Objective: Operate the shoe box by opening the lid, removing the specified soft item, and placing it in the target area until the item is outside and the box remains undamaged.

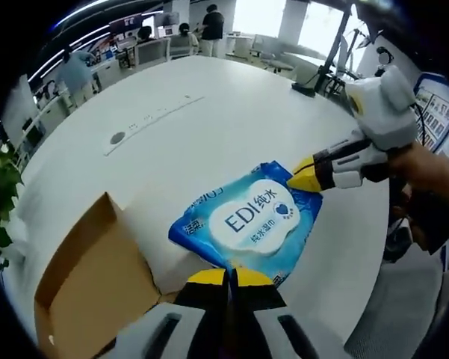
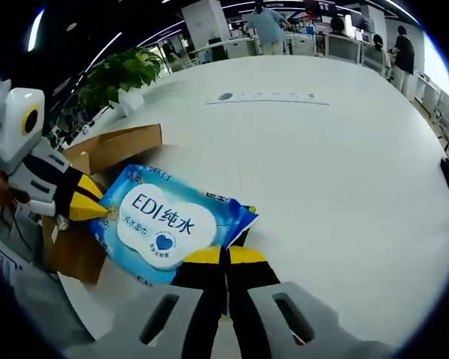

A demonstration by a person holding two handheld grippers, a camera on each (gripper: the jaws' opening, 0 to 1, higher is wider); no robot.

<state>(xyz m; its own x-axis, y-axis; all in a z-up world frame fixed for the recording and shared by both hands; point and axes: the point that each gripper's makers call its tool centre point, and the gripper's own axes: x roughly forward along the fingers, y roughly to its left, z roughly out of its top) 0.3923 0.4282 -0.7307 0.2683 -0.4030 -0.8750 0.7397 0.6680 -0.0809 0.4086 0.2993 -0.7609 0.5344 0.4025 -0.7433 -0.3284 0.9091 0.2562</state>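
Note:
A blue and white pack of wet wipes is stretched between both grippers, just over the white table. My left gripper is shut on one edge of the pack. My right gripper is shut on the opposite corner. The open brown cardboard shoe box sits right beside the pack at the table's edge. Its inside is hidden from both views.
A cable slot and round grommet are set into the middle of the table. A potted plant stands past the box. A black stand rises at the table's far side, and people sit at desks behind.

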